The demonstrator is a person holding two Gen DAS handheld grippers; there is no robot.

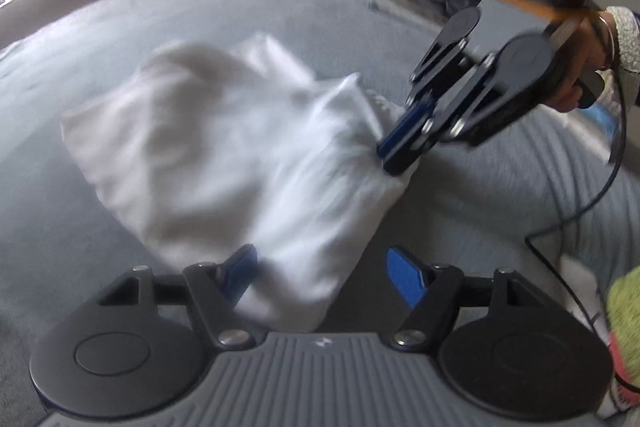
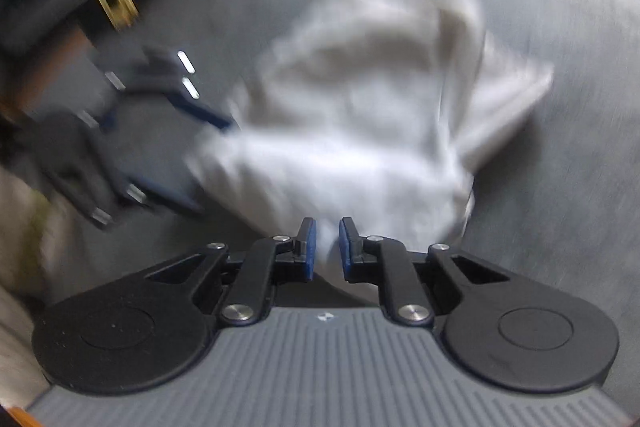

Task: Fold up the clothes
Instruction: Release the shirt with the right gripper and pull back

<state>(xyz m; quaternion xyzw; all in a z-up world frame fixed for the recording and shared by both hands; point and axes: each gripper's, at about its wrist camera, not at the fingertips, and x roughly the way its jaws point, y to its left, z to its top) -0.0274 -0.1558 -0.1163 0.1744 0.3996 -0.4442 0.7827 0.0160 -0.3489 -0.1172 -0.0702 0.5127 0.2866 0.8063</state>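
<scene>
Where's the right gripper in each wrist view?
Left wrist: right gripper upper right, reaching down-left, shut on the white garment.
Right wrist: right gripper bottom centre, pinching the garment's near edge.
Shared landmark: the white garment on the grey bedspread.

Nothing readable here tbh. The only mark is a tiny pale logo on the ribbed grey body of the left gripper (image 1: 322, 265), same on the right gripper (image 2: 325, 241), and it's too small to make out any letters.
</scene>
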